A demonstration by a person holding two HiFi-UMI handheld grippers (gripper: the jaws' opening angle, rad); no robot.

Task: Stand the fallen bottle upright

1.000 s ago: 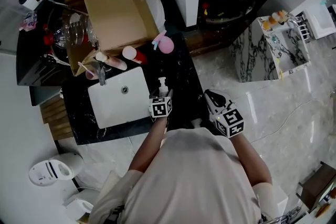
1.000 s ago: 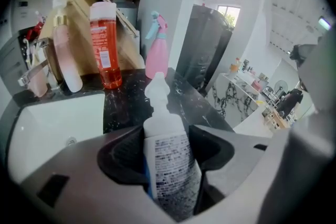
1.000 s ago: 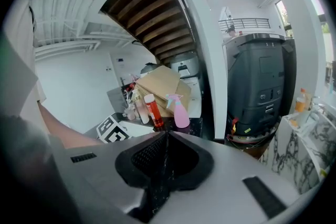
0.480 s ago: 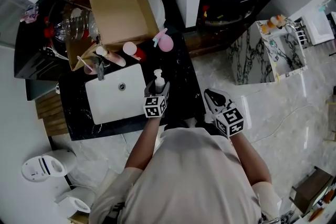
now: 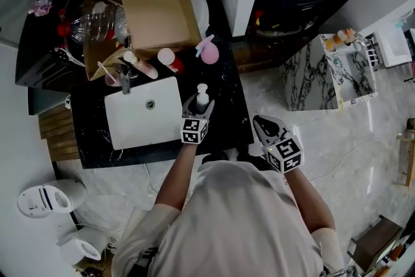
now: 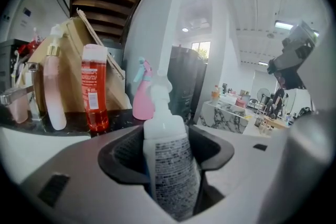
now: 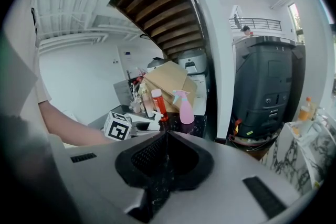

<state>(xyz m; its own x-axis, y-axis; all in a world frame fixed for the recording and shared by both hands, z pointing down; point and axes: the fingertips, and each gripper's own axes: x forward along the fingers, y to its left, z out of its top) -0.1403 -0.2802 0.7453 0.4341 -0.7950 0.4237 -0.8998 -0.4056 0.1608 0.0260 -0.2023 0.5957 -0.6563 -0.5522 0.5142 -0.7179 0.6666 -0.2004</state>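
Jaws of the left gripper [image 6: 167, 153] press from both sides on the white plastic pump bottle with a grey speckled label [image 6: 169, 170], low in the centre of the left gripper view. The bottle's body fills the gap between them. Its pump head rises above them, close to upright with a slight lean. In the head view the same bottle sits at the centre of the frame, pump top towards the camera, and the gripper reaches in to it from below. Whether its base rests on the surface cannot be told.

At the left of the head view lies the white rectangular sink basin [image 5: 146, 115], set into the black stone table [image 5: 230, 117]. The basin's right rim runs just beside the held bottle. The bottle is over a narrow bare strip of black table between that rim and the table's right edge. Higher in the frame, a red bottle with a pale cap [image 5: 170, 60] and a pink spray bottle [image 5: 209, 52] stand near the brown cardboard box [image 5: 149, 3]. Both are apart from the held bottle, with bare table between. The table's lower edge passes just under the left gripper's marker cube.

Further right, the right gripper [image 5: 261, 126] hangs past the table's right edge, over the pale marble floor [image 5: 337, 139] and apart from the bottle. Its jaws are closed against each other with nothing between them.
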